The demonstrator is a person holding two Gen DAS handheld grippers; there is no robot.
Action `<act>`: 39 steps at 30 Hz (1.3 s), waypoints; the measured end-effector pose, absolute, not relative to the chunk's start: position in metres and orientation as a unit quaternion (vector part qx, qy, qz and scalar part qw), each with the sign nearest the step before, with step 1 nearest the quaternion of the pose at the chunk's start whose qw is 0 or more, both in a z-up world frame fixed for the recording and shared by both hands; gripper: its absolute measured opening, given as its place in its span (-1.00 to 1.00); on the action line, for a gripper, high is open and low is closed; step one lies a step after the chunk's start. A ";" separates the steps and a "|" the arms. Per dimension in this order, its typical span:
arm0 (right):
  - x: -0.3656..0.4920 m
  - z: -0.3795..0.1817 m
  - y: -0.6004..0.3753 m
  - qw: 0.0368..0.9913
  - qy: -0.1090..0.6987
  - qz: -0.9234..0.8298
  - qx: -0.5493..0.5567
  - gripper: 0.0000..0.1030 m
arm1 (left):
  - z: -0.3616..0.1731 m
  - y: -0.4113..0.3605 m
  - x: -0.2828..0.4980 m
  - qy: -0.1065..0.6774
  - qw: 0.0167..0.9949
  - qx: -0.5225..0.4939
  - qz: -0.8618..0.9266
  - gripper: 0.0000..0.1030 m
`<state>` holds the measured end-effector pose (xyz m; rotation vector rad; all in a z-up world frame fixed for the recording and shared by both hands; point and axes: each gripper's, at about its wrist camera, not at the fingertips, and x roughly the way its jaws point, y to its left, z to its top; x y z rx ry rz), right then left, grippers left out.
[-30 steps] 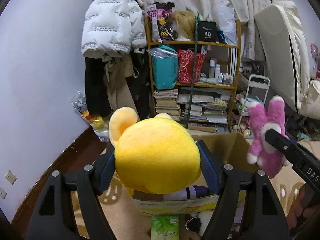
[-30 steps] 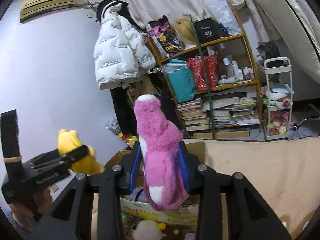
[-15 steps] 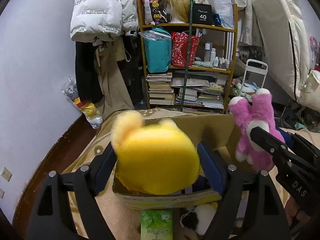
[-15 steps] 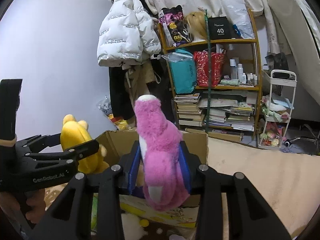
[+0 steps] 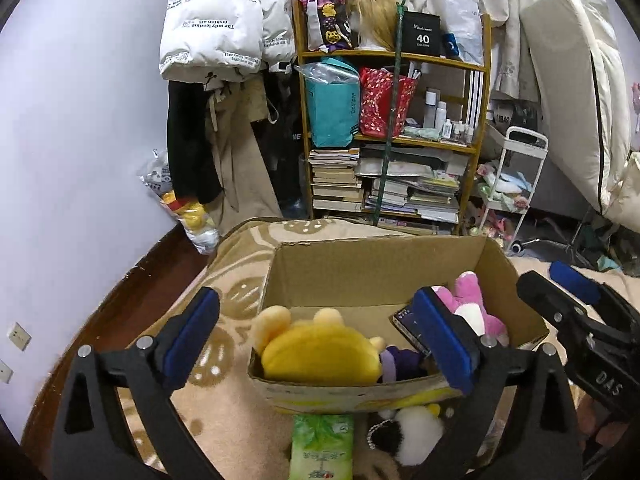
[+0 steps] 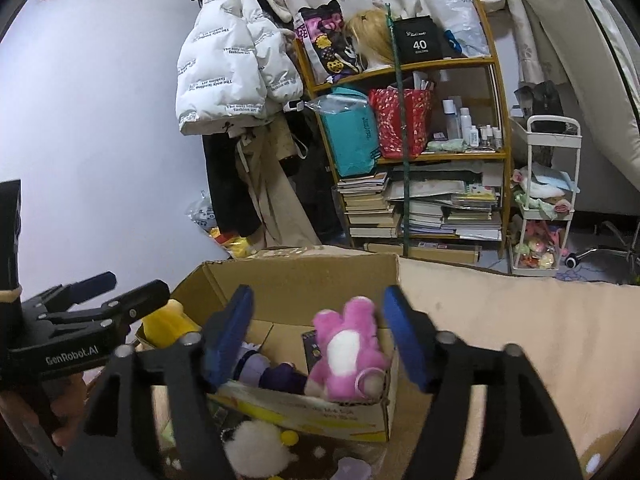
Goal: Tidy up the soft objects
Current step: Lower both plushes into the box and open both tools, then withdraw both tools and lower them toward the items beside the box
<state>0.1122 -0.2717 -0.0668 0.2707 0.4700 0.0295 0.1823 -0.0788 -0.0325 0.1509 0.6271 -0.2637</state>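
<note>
An open cardboard box (image 5: pixel 372 268) stands on the patterned blanket; it also shows in the right wrist view (image 6: pixel 304 276). A yellow plush (image 5: pixel 320 354) lies in its left side. A pink plush (image 6: pixel 346 354) lies in its right side; it also shows in the left wrist view (image 5: pixel 470 304). A purple plush (image 6: pixel 280 374) lies between them. My left gripper (image 5: pixel 316 340) is open and empty above the yellow plush. My right gripper (image 6: pixel 320 336) is open and empty above the pink plush.
In front of the box lie a green tissue pack (image 5: pixel 322 440) and a white and black fluffy toy (image 5: pixel 412 432). A wooden shelf (image 5: pixel 394 136) with books and bags, hanging coats (image 5: pixel 216 32) and a white trolley (image 5: pixel 516 188) stand behind.
Both grippers have opened over the box. The yellow plush has dropped from the left gripper into the box, and the pink plush from the right gripper.
</note>
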 end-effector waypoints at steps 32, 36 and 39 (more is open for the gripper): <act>0.050 -0.057 -0.240 0.943 0.319 -0.027 0.093 1.00 | -0.041 -0.023 0.131 0.449 0.884 0.097 -0.085 0.90; 0.044 -0.061 -0.238 0.929 0.355 -0.045 0.097 1.00 | -0.050 -0.025 0.128 0.476 0.868 0.111 -0.091 0.90; 0.041 -0.072 -0.234 0.914 0.390 -0.050 0.099 1.00 | -0.056 -0.026 0.124 0.494 0.856 0.119 -0.098 0.90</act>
